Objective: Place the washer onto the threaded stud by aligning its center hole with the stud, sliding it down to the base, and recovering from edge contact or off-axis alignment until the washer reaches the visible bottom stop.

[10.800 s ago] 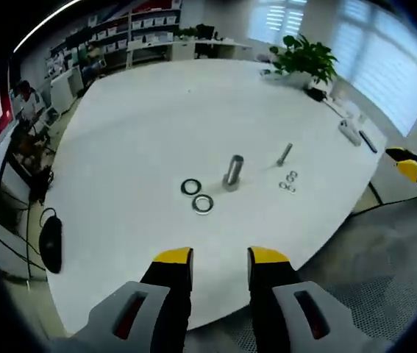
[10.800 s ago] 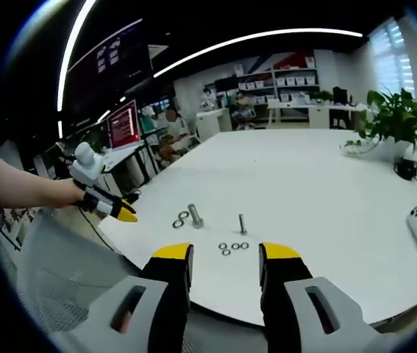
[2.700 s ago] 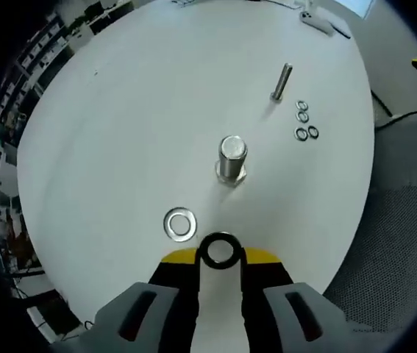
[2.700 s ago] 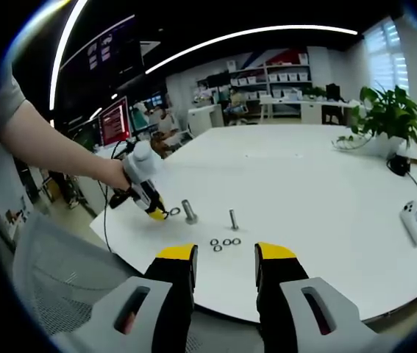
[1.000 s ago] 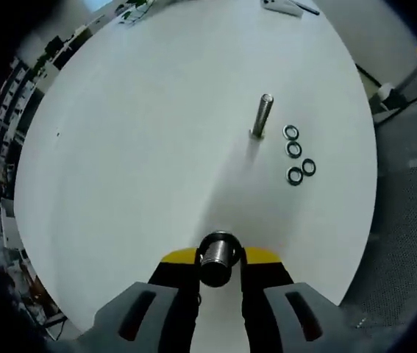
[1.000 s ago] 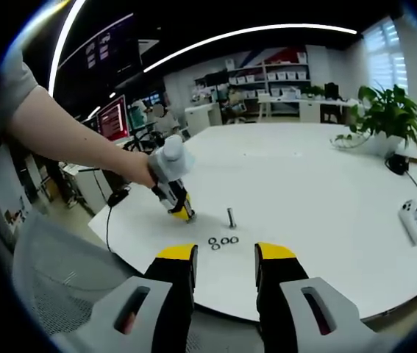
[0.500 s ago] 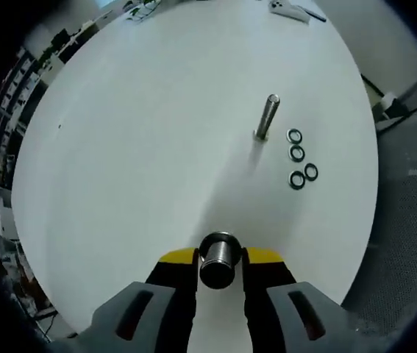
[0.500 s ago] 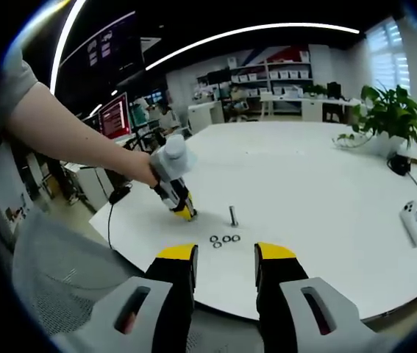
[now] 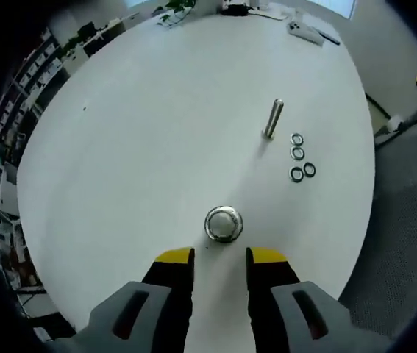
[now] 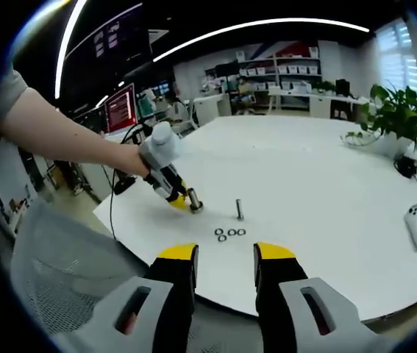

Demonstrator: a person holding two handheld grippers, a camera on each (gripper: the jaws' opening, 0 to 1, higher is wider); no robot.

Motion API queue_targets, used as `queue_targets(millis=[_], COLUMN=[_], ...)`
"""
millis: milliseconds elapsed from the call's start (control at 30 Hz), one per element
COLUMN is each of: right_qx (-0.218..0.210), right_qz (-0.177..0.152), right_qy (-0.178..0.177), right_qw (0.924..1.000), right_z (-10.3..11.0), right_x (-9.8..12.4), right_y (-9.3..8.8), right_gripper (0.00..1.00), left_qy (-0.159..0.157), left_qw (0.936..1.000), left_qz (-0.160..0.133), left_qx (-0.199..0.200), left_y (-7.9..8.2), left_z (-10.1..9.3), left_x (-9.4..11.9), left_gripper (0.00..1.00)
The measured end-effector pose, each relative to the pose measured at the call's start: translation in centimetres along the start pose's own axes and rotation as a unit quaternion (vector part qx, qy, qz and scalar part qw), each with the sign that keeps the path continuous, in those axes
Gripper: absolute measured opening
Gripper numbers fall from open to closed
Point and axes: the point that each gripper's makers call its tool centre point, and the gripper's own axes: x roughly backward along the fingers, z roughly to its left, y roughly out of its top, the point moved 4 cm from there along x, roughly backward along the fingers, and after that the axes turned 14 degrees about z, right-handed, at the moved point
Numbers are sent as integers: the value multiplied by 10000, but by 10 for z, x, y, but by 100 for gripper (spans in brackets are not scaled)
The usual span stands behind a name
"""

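Backed off, left jaws leave washer on stud.

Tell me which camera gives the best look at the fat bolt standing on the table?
The left gripper view: it looks almost straight down on the bolt, close up, just beyond its open tongs. In the right gripper view the bolt is small and distant, beside the other tongs' yellow tips.

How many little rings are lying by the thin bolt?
4. The small rings lie clustered on the white table just right of the thin bolt in the left gripper view: two stacked near it, two side by side below.
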Motion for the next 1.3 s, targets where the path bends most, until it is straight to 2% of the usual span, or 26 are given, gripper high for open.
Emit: queue_targets(millis=[167, 467, 567, 667, 733, 800, 900, 1000, 1067, 1100, 1133, 1167, 1300], right_qx=[28, 17, -8, -33, -54, -61, -82, -93, -91, -90, -90, -101, -114], right_qz=[71, 82, 81, 72, 80, 84, 65, 60, 70, 84, 87, 84, 89], right_qy=[49, 38, 22, 4, -7, -10, -28, -42, -48, -53, -58, -68, -77], right_qw=[10000, 10000, 10000, 10000, 10000, 9999, 9999, 9999, 9999, 9999, 9999, 9999, 9999], right_z=[2, 1, 0, 0, -1, -1, -1, -1, -1, -1, -1, -2, -2], right_x=[-1, -1, -1, -1, -1, -1, -1, -1, -1, -1, -1, -1, -1], right_y=[-1, -2, -2, -2, -2, -2, -2, -2, -2, -2, -2, -2, -2], right_gripper=[33, 32, 32, 32, 32, 32, 32, 32, 32, 32, 32, 32, 32], left_qy=[-56, 23, 16, -120, 44, 31, 163, 24, 70, 19, -3, -171, -148], left_qw=[9995, 9983, 9975, 9965, 9970, 9957, 9951, 9942, 9948, 9939, 9940, 9935, 9957], left_qz=[15, -122, -115, -143, -145, -104, -198, -60, 23, -95, -59, -124, -95], left_qx=[322, 573, 698, 819, 756, 915, 960, 1070, 1015, 1098, 1095, 1116, 912], left_y=[-17, -25, -26, -20, -20, -24, -26, -31, -33, -30, -30, -28, -27], left_z=[6, 12, 16, 15, 20, 28, 38, 39, 40, 43, 45, 43, 44], left_x=[-6, -15, -18, -17, -16, -18, -16, -23, -24, -23, -24, -25, -26], left_gripper=[26, 26, 27, 27, 27, 27, 27, 27, 27, 27, 27, 27, 26])
